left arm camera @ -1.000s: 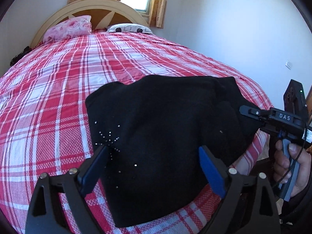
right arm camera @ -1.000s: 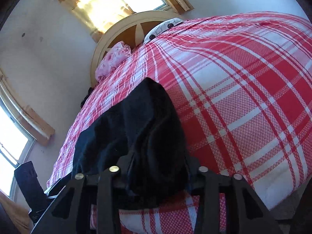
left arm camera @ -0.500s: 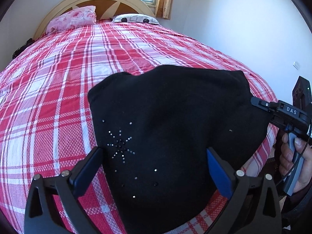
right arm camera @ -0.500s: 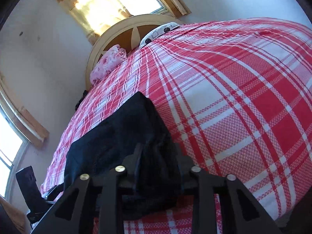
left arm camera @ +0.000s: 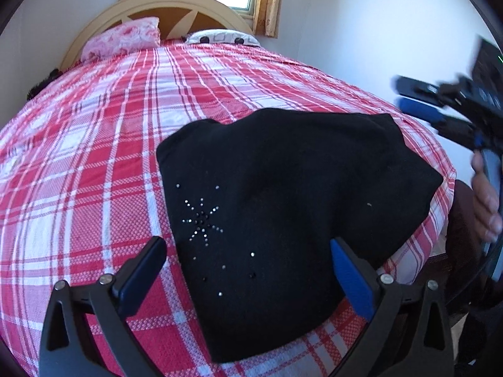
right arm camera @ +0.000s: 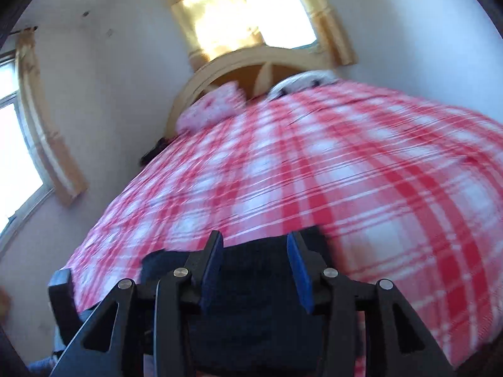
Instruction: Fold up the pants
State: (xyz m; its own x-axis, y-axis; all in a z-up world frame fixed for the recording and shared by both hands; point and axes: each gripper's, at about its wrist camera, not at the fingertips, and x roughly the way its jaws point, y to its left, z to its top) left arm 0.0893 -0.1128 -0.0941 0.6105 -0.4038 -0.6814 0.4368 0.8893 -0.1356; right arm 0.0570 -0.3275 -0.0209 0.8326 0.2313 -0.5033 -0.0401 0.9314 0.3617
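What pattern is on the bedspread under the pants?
Red and white plaid bedspread, clearest in the left wrist view.

The pants are plain black, with a small starburst of silver and dark studs on the side nearest the left gripper. Around the pants, the bedspread is a red, pink and white plaid. Beyond the pants, at the head of the bed, one pillow is pink with a floral print and another pillow is white with black spots. Behind these pillows the headboard is cream with tan-brown panels, and above it hang yellow-gold curtains. The walls are white. Both the left gripper and the right gripper are black with blue pads.
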